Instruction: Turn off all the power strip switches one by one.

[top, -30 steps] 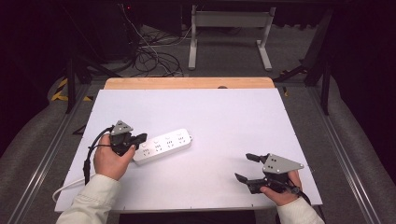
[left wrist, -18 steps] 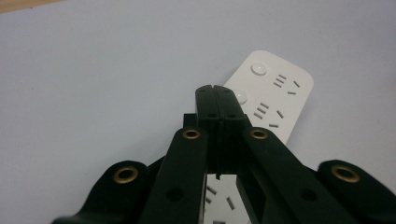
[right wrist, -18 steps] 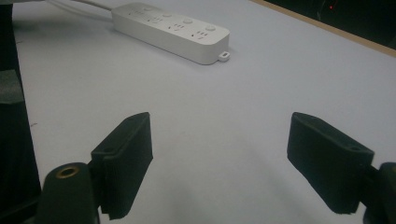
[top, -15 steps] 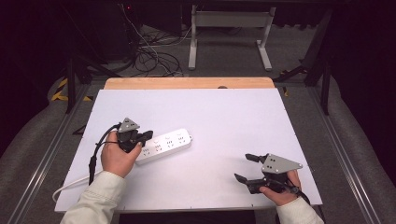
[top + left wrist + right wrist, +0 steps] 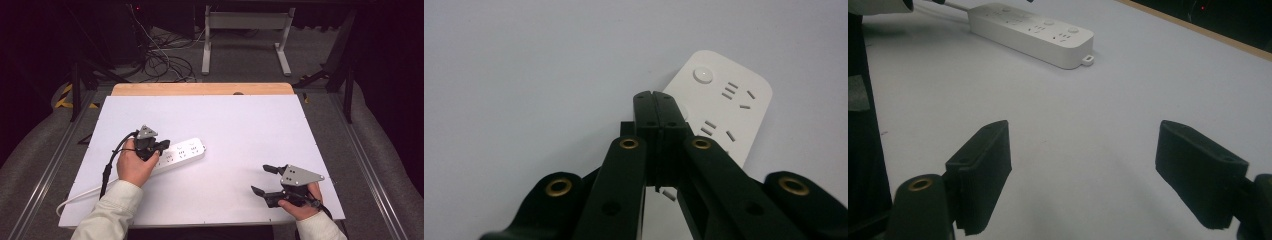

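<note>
The white power strip [image 5: 179, 153] lay flat on the white counter [image 5: 240, 125], left of its middle and nearer the near edge than the far one; in the high view its long axis ran from near left to far right, only a little off the line of the counter's near edge; its rounded free end pointed to the right and slightly away, while its white cable [image 5: 82, 196] trailed off the other end toward the counter's near left corner; the socket face looked upward.

The left claw [image 5: 163, 145] hung over the left part of the strip, its jaws pressed together with nothing between them; in the left gripper view the joined tips [image 5: 655, 100] stood above the strip [image 5: 724, 107] just short of the round button [image 5: 703, 74] at its end; whether the tips touched the casing could not be told.

The right claw [image 5: 264, 179] sat well apart from the strip, near the counter's near right corner, held low over the bare surface; its jaws stood wide apart and empty; in the right gripper view the strip [image 5: 1033, 32] lay far off beyond them, its small hanging tab [image 5: 1088, 59] at the nearer end.
</note>
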The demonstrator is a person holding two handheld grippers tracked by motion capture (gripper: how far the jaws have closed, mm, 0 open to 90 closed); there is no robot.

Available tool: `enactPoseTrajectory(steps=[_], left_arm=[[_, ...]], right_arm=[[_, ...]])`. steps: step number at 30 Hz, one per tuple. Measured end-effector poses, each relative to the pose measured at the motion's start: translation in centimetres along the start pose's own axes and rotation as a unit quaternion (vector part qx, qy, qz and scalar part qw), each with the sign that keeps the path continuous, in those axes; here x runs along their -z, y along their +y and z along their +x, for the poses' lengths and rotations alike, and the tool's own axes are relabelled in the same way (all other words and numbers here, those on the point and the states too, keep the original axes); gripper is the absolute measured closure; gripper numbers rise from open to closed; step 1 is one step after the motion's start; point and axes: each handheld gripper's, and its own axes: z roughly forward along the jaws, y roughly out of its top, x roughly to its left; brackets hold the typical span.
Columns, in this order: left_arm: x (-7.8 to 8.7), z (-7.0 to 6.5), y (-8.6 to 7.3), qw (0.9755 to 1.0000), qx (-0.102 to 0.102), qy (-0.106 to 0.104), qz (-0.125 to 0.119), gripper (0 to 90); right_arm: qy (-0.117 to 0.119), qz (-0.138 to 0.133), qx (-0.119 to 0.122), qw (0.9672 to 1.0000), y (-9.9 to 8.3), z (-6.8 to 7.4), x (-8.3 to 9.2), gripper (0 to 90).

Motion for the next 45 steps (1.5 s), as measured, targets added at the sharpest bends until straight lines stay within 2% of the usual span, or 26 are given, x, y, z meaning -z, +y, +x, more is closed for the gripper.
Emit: enactPoseTrajectory(steps=[10, 14, 22, 29, 39, 41, 42, 43, 44, 45], left_arm=[[-0.2, 0.0, -0.1, 0.9999, 0.0, 0.003, 0.014, 90.0], [-0.5, 0.0, -0.2, 0.9995, 0.0, 0.008, 0.03, 90.0], [-0.8, 0.2, -0.4, 0.9988, -0.005, 0.013, 0.046, 90.0], [-0.9, 0.2, -0.4, 0.9986, 0.001, 0.008, 0.052, 90.0], [-1.0, 0.0, -0.4, 0.9982, -0.011, 0.014, 0.057, 90.0], [-1.0, -0.1, -0.4, 0.9983, -0.009, 0.003, 0.058, 90.0], [-1.1, -0.2, -0.5, 0.9983, 0.0, -0.004, 0.058, 90.0], [-1.1, -0.4, -0.4, 0.9982, -0.003, 0.009, 0.059, 90.0], [-1.1, -0.6, -0.3, 0.996, -0.037, 0.052, 0.062, 90.0], [-1.1, -0.6, -0.3, 0.996, -0.037, 0.052, 0.062, 90.0]], right_arm=[[0.001, 0.002, 0.002, 1.0, 0.0, 0.0, 0.0, 23.3], [0.001, 0.002, 0.001, 1.0, 0.0, 0.0, 0.0, 23.4], [0.001, 0.002, 0.001, 1.0, 0.0, 0.0, 0.0, 23.4], [0.0, 0.002, 0.0, 1.0, -0.1, -0.1, 0.0, 23.1], [0.001, 0.004, 0.0, 1.0, -0.1, -0.1, -0.1, 23.1], [0.001, 0.003, 0.0, 1.0, -0.1, 0.0, -0.1, 23.1], [0.001, 0.003, -0.001, 1.0, -0.1, 0.0, -0.1, 23.1], [0.001, 0.003, -0.001, 1.0, -0.1, 0.0, -0.1, 23.1], [0.0, 0.004, 0.0, 1.0, -0.1, 0.0, -0.1, 23.1], [0.0, 0.004, 0.0, 1.0, -0.1, 0.0, -0.1, 23.1]])
